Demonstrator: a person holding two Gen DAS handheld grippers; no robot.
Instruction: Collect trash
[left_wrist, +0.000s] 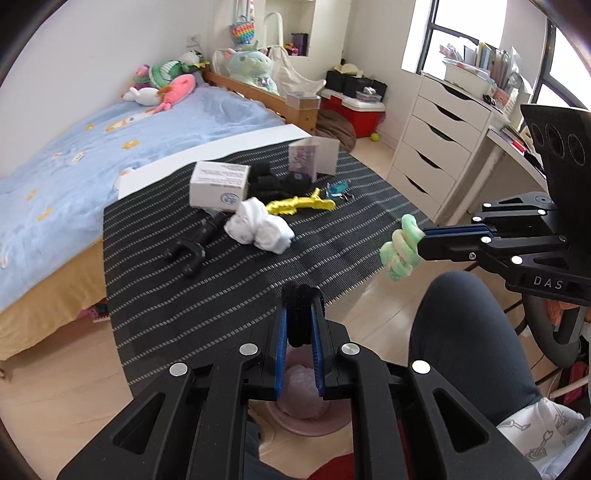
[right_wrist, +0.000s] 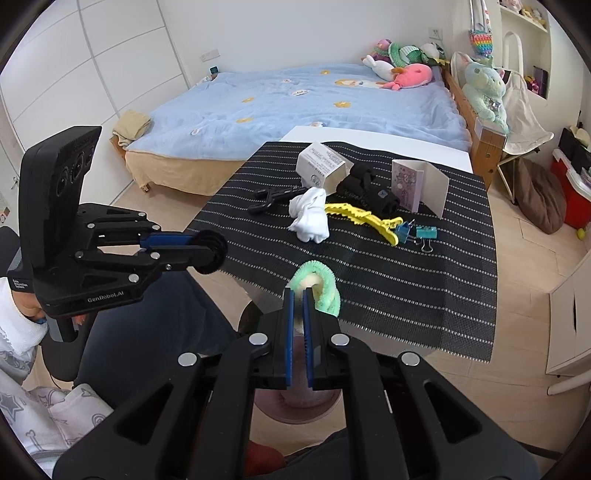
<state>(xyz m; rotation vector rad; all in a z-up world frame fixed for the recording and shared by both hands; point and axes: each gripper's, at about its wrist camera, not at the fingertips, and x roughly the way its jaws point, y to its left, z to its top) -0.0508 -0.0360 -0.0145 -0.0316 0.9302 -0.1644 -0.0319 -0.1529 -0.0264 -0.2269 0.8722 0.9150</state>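
Note:
My left gripper (left_wrist: 302, 295) is shut on a black fuzzy ring (left_wrist: 299, 314), also seen in the right wrist view (right_wrist: 212, 251), held above a pink trash bin (left_wrist: 306, 413) on the floor. My right gripper (right_wrist: 298, 293) is shut on a green fuzzy coil (right_wrist: 321, 284), also seen in the left wrist view (left_wrist: 400, 247), near the mat's front edge. On the striped mat (right_wrist: 388, 273) lie a white crumpled tissue (right_wrist: 310, 214), a white box (right_wrist: 323, 166), a yellow clip (right_wrist: 362, 218), blue binder clips (right_wrist: 419, 234) and a black tool (right_wrist: 273, 197).
A folded card (right_wrist: 421, 186) and a black pouch (right_wrist: 369, 192) stand at the mat's back. A blue bed (right_wrist: 295, 99) with plush toys lies behind. A white drawer unit (left_wrist: 439, 147) is at the right. My knee (left_wrist: 469, 332) is beside the bin.

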